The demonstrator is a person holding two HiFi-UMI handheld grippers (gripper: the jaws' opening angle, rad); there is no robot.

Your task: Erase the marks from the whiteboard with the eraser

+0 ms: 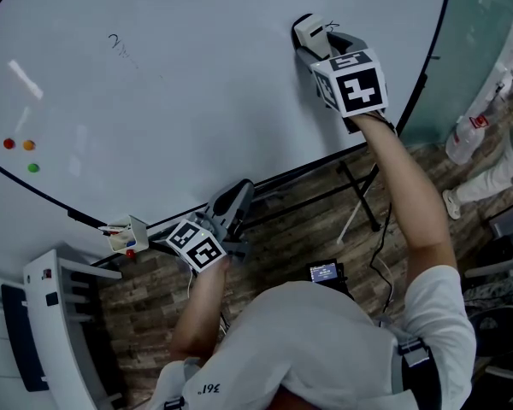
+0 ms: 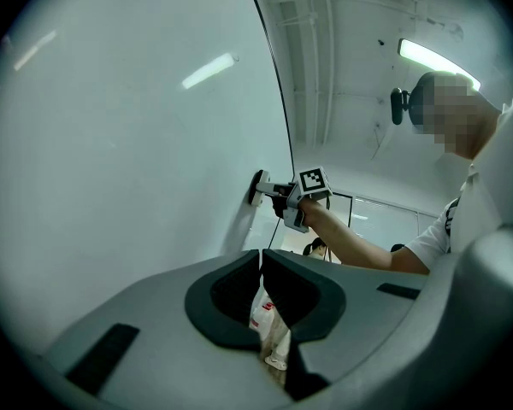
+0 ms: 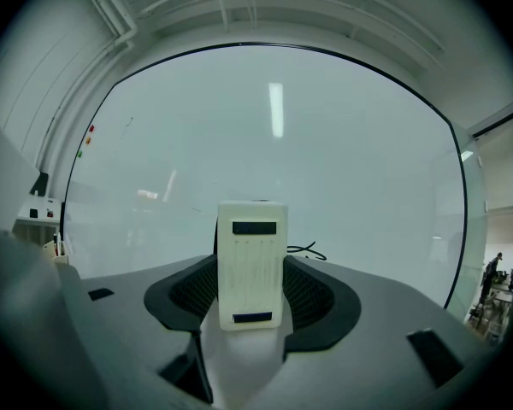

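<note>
while your right gripper (image 1: 318, 48) clamps the white rectangular block eraser (image 1: 309, 32) between its dark jaws, the eraser sits flat against the large white whiteboard (image 1: 197, 92) in the upper right of the head view. the right gripper view shows the eraser (image 3: 251, 263) upright in the centre of the frame, a jaw pressed on each side. a faint grey scribble (image 1: 120, 46) lies in the upper left of the board, well apart from the eraser. three small round magnets, red (image 1: 8, 143), orange (image 1: 29, 145) and green (image 1: 33, 167), sit near the left edge. your left gripper (image 1: 232, 202) hangs by the board's lower edge, lower centre of the head view, its jaws closed together with nothing between them.
</note>
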